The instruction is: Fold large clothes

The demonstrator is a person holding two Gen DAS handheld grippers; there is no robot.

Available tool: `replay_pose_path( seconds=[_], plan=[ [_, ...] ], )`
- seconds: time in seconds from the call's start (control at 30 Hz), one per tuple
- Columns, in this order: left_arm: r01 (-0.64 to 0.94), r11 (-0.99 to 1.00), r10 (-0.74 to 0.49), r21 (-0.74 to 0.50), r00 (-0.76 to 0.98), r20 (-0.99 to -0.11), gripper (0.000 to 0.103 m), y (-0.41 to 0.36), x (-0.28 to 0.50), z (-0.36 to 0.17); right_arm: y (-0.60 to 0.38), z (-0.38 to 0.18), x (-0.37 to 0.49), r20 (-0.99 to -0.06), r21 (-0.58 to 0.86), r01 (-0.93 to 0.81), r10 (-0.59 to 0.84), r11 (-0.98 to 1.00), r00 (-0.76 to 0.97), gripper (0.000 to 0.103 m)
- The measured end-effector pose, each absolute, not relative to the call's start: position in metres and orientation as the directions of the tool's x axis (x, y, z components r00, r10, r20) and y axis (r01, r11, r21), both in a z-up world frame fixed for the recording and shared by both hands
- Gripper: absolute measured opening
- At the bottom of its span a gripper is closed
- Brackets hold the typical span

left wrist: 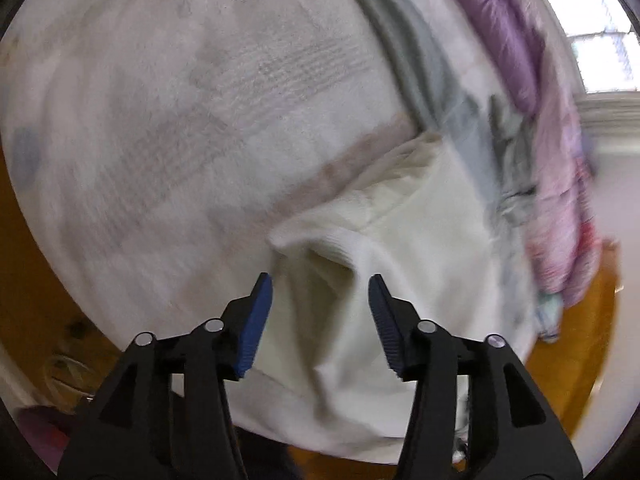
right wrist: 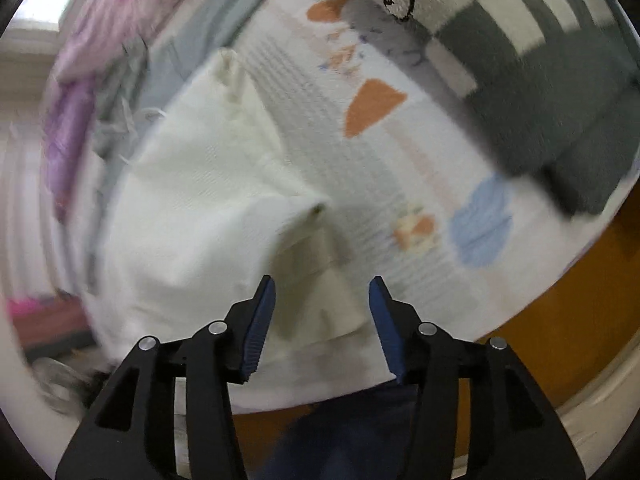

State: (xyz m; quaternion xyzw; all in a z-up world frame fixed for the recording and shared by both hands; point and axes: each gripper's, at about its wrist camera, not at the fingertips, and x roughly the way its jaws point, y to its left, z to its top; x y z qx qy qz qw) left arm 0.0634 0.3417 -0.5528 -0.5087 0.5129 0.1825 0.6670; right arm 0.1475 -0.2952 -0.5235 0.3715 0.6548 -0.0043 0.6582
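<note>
we hold both grippers above a cream garment (left wrist: 404,216) that lies crumpled on a patterned sheet (left wrist: 168,112). our left gripper (left wrist: 320,292) has its blue-padded jaws spread wide with nothing between them, poised over a ribbed opening of the cloth (collar or cuff, we cannot tell which). our right gripper (right wrist: 322,294) is likewise spread and holds nothing, hanging over a folded corner of the same garment (right wrist: 200,200). on the sheet (right wrist: 400,160) we see orange and blue shapes. a grey checked blanket (right wrist: 540,80) lies at its far right edge, and a purple and pink pile (left wrist: 532,92) lies beyond the garment, next to a grey cloth (left wrist: 420,52). both views are blurred.
</note>
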Motion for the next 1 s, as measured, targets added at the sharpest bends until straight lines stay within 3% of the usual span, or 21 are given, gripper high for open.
replay_pose_path(
  seconds=[0.17, 0.23, 0.27, 0.33, 0.47, 0.57, 0.67, 0.73, 0.83, 1.0],
  plan=[
    [-0.738, 0.507, -0.302, -0.445, 0.332, -0.894, 0.066, 0.318, 0.088, -0.574, -0.282, -0.551, 0.164, -0.823, 0.535, 0.609, 0.523, 0.585, 0.221, 0.051],
    [-0.735, 0.593, -0.226, -0.329, 0.241, -0.944, 0.063, 0.311, 0.103, -0.585, -0.279, -0.567, 0.169, -0.886, 0.434, 0.627, 0.433, 0.647, 0.166, 0.024],
    [-0.731, 0.624, -0.191, -0.276, 0.2, -0.961, 0.05, 0.311, 0.107, -0.593, -0.276, -0.573, 0.166, -0.901, 0.398, 0.635, 0.412, 0.662, 0.135, 0.004],
    [-0.742, 0.628, -0.189, -0.234, 0.146, -0.971, 0.037, 0.311, 0.104, -0.608, -0.272, -0.585, 0.162, -0.912, 0.364, 0.649, 0.397, 0.668, 0.103, 0.004],
    [-0.756, 0.613, -0.206, -0.229, 0.126, -0.97, 0.036, 0.314, 0.091, -0.623, -0.265, -0.601, 0.165, -0.92, 0.348, 0.623, 0.383, 0.7, 0.083, 0.005],
    [-0.755, 0.616, -0.216, -0.226, 0.114, -0.97, 0.049, 0.319, 0.09, -0.627, -0.257, -0.601, 0.182, -0.938, 0.296, 0.581, 0.345, 0.758, 0.027, 0.007],
    [-0.758, 0.61, -0.235, -0.23, 0.104, -0.966, 0.059, 0.327, 0.086, -0.628, -0.242, -0.575, 0.196, -0.971, 0.194, 0.493, 0.238, 0.848, -0.028, 0.019],
    [-0.758, 0.605, -0.248, -0.244, 0.112, -0.962, 0.06, 0.334, 0.08, -0.624, -0.23, -0.546, 0.202, -0.99, 0.106, 0.417, 0.135, 0.903, -0.039, 0.02],
    [-0.758, 0.585, -0.269, -0.287, 0.152, -0.951, 0.062, 0.344, 0.068, -0.614, -0.192, -0.507, 0.224, -0.996, 0.082, 0.253, 0.086, 0.964, -0.002, 0.022],
    [-0.77, 0.542, -0.282, -0.335, 0.209, -0.936, 0.072, 0.349, 0.047, -0.604, -0.086, -0.477, 0.291, -0.956, 0.275, -0.044, 0.278, 0.96, 0.094, 0.003]
  ],
)
